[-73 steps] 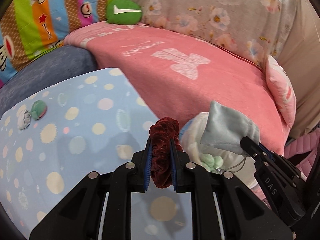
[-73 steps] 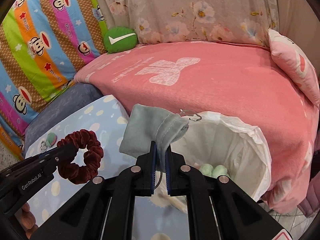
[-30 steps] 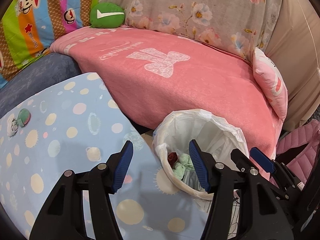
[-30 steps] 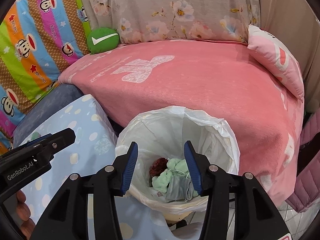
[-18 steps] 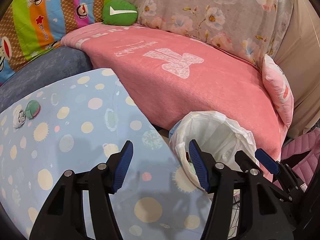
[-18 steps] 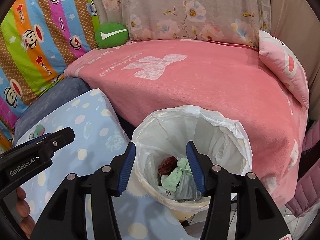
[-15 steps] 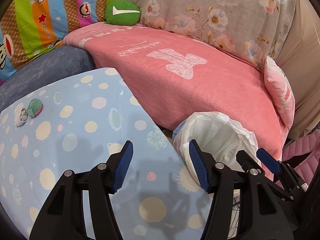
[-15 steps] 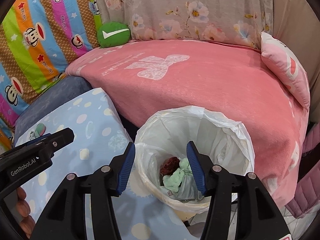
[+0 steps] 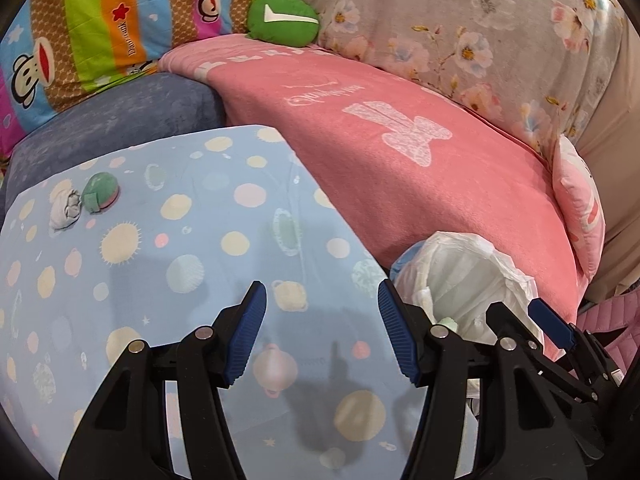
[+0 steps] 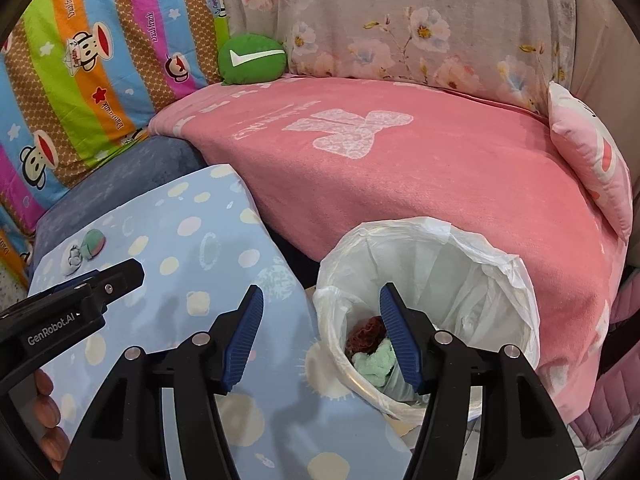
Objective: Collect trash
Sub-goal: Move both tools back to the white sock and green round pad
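A white-lined trash bin (image 10: 492,264) stands between the blue dotted table and the pink sofa; inside lie a dark red scrunchie (image 10: 366,334) and a green item (image 10: 378,362). The bin also shows in the left wrist view (image 9: 460,276). A crumpled white piece (image 9: 64,210) and a green-and-pink ball (image 9: 101,197) lie at the table's far left corner. My left gripper (image 9: 320,332) is open and empty above the table. My right gripper (image 10: 320,336) is open and empty at the bin's near rim.
The blue dotted tablecloth (image 9: 180,264) covers the table. A pink blanket (image 10: 400,176) covers the sofa, with a green cushion (image 10: 252,58) at the back and a pink pillow (image 10: 592,156) at the right. A striped cartoon cushion (image 10: 80,60) stands at the left.
Both grippers let go of the scrunchie and grey pouch over the bin; they now lie inside it. Since then both open grippers have drifted left, toward the table.
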The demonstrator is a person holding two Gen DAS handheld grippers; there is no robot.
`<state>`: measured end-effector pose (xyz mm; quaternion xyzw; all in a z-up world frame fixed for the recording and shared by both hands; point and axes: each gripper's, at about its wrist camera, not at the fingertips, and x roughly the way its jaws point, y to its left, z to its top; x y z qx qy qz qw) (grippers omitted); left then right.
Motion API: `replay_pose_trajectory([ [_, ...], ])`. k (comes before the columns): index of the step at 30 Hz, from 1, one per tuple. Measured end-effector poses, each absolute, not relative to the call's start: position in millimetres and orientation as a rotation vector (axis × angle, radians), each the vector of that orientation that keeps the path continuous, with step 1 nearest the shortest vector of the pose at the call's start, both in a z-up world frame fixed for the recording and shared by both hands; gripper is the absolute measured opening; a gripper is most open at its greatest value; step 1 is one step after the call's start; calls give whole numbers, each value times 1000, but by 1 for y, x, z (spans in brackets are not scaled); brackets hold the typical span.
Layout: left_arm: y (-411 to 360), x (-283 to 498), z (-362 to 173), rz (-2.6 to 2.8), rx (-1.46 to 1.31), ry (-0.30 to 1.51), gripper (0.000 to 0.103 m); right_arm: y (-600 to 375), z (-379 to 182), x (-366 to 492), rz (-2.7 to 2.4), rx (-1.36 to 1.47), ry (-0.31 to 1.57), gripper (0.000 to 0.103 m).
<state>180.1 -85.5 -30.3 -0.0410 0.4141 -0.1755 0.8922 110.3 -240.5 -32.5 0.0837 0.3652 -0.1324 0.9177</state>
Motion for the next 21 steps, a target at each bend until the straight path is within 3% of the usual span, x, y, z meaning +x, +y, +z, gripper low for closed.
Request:
replay_pose_trajectory([
  [10, -40, 193, -44, -296, -132, 878, 57, -203, -38, 128, -222, 138, 772, 61],
  [21, 33, 218, -68, -168, -185, 898, 73, -142, -54, 163, -134, 67, 820, 64],
])
